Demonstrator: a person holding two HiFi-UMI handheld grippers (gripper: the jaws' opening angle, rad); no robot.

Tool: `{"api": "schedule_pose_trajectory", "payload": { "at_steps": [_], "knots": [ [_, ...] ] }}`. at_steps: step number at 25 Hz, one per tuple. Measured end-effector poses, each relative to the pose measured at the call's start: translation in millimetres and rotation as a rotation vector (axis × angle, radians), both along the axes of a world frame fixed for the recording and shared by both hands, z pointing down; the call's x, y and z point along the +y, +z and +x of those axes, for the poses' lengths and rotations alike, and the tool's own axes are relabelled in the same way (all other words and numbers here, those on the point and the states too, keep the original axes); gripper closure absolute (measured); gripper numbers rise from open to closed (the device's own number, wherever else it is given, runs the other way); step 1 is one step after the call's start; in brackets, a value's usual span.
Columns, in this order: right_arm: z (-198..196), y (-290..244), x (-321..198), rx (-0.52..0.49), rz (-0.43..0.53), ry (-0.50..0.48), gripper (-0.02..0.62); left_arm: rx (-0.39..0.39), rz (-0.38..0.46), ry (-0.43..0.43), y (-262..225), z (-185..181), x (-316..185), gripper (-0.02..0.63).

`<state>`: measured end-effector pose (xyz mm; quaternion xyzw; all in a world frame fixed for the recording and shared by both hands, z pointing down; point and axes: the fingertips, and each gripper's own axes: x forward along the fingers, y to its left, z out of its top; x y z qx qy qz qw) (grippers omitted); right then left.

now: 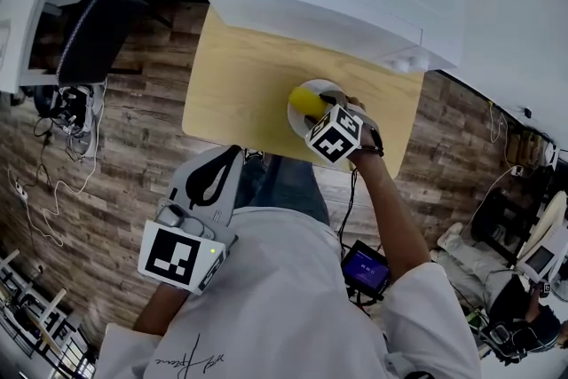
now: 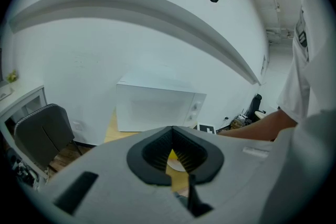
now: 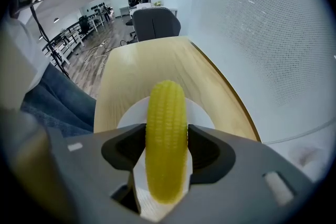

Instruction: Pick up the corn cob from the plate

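The corn cob [image 3: 167, 139] is clamped mid-length, likely for balance, by the right gripper [image 3: 167, 150] over the plate [image 3: 203, 113] at the table's [image 1: 240, 75] 4 o'clock corner. The left gripper [image 2: 173, 153], closed and empty, is parked at 7 o'clock.

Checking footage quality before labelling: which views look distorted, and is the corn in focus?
Right gripper view: corn cob sharp, evenly lit; table edges bow outward. Left gripper view: dark corners, wall ledge bent into an arc. Head view: strong fisheye, floor planks curving.

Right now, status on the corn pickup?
Right gripper shut on corn cob, over plate. Left gripper shut, empty, held back. Nothing in the way.
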<state>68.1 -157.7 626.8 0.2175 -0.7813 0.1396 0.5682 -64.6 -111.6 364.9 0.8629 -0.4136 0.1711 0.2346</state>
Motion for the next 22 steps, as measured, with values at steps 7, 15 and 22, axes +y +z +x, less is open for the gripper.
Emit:
{"api": "schedule_pose_trajectory", "payload": {
  "at_steps": [7,15,22],
  "knots": [
    [-2.0,6.1,0.1,-0.001,-0.036,0.0,0.325,0.002,0.006,-0.009,-2.7,-1.1,-4.0,0.612],
    [-2.1,6.8,0.5,-0.011,-0.035,0.001,0.329,0.005,0.011,-0.005,-3.4,2.6,-1.5,0.612],
    [0.8,5.3,0.7,-0.015,-0.025,0.039,0.33,0.007,0.019,-0.004,-6.8,1.7,-0.4,0.612]
  ]
}}
